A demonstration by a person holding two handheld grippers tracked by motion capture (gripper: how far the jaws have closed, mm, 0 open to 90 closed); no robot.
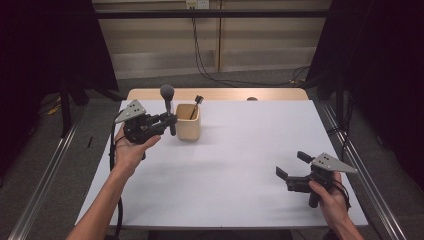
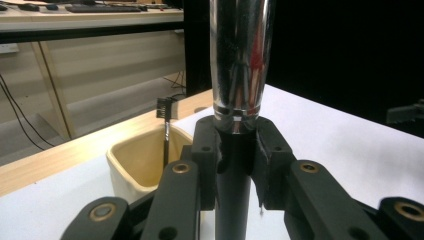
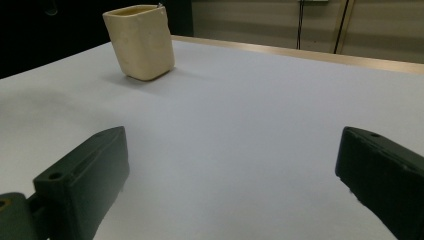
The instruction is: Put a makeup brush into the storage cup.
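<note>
A: Starting at the near edge of the tabletop (image 1: pixel 240 165): the right claw (image 1: pixel 292 167) sits low by the near right corner, jaws spread wide, nothing between them. In the right gripper view there is bare white surface between the two black jaws.

B: So that hand is out of the play?

A: I'd say so. It's well apart from the action. Move up toward the far left corner and there's the left claw (image 1: pixel 167 120), jaws drawn in narrow and clamped on the dark handle of a makeup brush (image 1: pixel 168 102).

B: How is the brush sitting?

A: Upright, long axis vertical, fluffy head on top, handle end hanging down below the jaws. In the left gripper view the chrome ferrule (image 2: pixel 241 60) rises straight up out of the grip.

B: And the target?

A: A cream cup (image 1: pixel 188 121), just beside the brush on its right, toward the tabletop's middle, standing near the far edge. A small spoolie brush (image 1: pixel 196 106) already leans inside it.

B: So the move?

A: My read: lift a touch, slide sideways over the rim, then lower handle-first. The left hand is plainly the nearer one.
</note>
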